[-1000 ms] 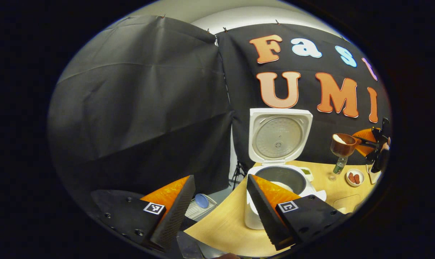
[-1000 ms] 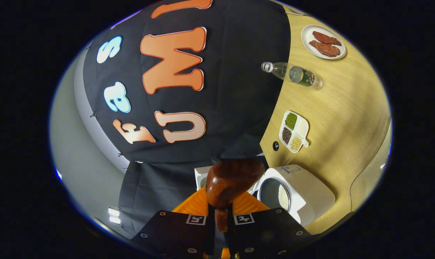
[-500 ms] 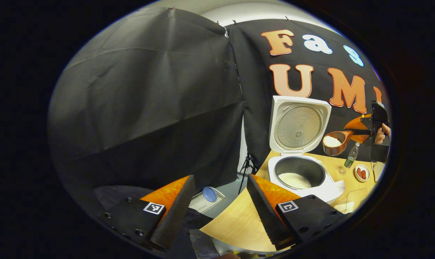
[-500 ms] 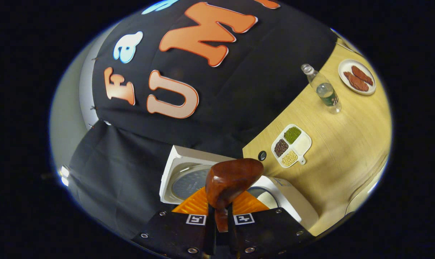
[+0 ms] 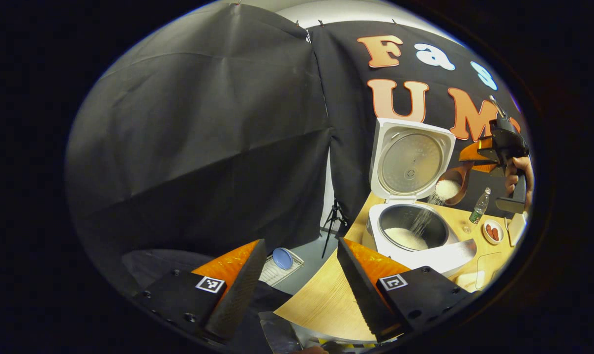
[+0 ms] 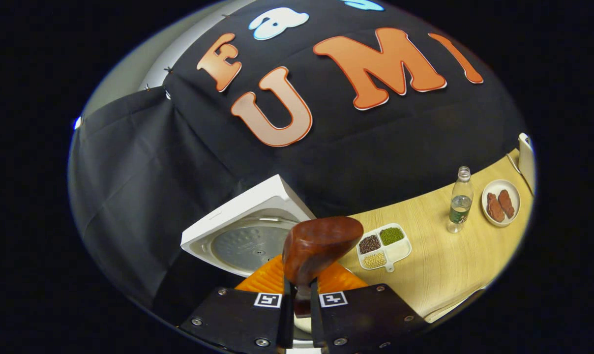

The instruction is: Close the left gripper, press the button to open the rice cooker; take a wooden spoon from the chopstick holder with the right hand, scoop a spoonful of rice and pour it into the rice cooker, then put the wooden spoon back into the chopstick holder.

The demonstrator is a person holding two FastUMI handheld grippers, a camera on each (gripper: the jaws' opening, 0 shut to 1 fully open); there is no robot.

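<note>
Left gripper view: left gripper (image 5: 297, 290) fingers spread apart, grasping nothing, above table (image 5: 326, 305) edge. Rice cooker (image 5: 415, 236) lid up; wooden spoon (image 5: 452, 186) tilted above pot, rice (image 5: 422, 221) falling in.
Right gripper view: right gripper (image 6: 299, 307) clenched on wooden spoon (image 6: 319, 248) handle.

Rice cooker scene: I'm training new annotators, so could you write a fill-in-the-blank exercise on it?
The white rice cooker's lid stands ___.
Rice falls from the brown wooden spoon into the ___.
The right hand-held gripper is shut on the spoon's ___.
The left hand-held gripper's jaws are ___.

Missing: open; cooker; handle; open
</note>
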